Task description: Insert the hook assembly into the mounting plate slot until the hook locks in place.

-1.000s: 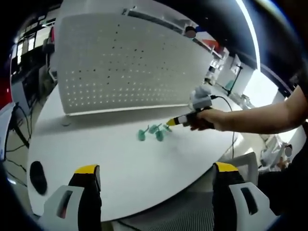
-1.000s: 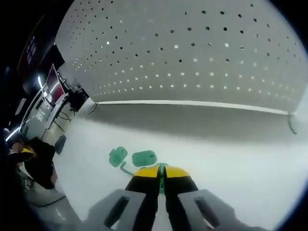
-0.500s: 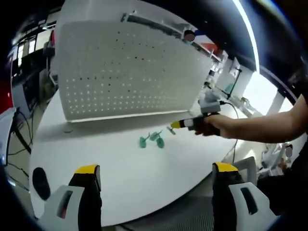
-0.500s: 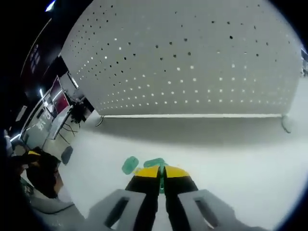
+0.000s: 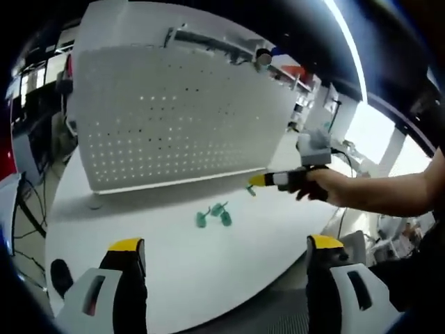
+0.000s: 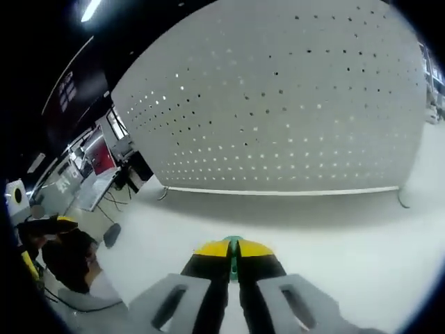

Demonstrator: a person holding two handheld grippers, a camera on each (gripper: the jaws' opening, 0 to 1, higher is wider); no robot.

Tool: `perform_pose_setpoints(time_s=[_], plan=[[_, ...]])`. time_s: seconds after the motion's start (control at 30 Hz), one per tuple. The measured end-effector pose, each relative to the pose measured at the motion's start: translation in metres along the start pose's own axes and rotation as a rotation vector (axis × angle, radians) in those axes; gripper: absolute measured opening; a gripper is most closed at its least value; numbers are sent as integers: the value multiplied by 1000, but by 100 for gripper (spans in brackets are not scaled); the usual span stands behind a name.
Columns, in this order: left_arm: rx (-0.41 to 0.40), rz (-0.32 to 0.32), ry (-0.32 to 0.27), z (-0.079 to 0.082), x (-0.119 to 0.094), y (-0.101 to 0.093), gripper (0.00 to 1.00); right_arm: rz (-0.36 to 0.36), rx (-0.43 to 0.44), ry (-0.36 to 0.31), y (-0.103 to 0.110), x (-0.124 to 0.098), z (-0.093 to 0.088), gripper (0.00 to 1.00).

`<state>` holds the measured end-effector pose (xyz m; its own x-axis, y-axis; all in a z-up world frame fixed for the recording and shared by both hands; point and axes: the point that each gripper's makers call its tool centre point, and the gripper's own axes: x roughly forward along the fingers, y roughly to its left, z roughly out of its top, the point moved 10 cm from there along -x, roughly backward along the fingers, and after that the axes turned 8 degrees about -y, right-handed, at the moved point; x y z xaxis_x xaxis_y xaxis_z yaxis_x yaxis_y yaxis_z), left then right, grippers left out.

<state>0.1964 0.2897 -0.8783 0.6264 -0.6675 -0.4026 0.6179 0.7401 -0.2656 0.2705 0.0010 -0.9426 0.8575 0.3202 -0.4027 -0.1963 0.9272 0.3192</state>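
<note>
Ahead of the right tongs (image 6: 233, 249) stands the pegboard (image 6: 278, 111), upright on the white table (image 6: 334, 236), with open tabletop between. The right jaws are clenched on a green hook (image 6: 233, 245), of which a thin sliver shows between the yellow tips; in the left gripper view the same tongs (image 5: 259, 181) hang above the table with the hook (image 5: 250, 189) just under the tip, near the board's lower edge. Three spare hooks (image 5: 213, 214) lie on the table below and to the side of them, well short of the board. The left tongs (image 5: 226, 247) are released, jaws wide apart, holding nothing, back at the near table edge. Judgement: the step is the carry to the board; insertion not yet begun. To do it well, square the hook's prongs to one row of holes, approach straight on, then press until it seats. Room is ample above the table. The board's bottom rail (image 6: 278, 192) and foot (image 6: 402, 199) are the edges to mind. Keep the tongs from screening board and hooks.
</note>
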Motion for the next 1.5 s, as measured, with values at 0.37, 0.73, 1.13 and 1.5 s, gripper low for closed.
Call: perform_pose_setpoints(time_s=[0.37,0.73,1.13,1.5], plan=[[5,-49,-13,10,6,-7,93,110,11,-85,41,-21,22,0],[-76,-102,-32,16,12,-9,89,264,77,-154,94,-36,34,0],[-116,-158,-52,22,20,-18,86,393,103,-203,134,-58,40,0],[-113,-224,-37,19,25,-26,66,454,78,-199,153,-68,40,0]])
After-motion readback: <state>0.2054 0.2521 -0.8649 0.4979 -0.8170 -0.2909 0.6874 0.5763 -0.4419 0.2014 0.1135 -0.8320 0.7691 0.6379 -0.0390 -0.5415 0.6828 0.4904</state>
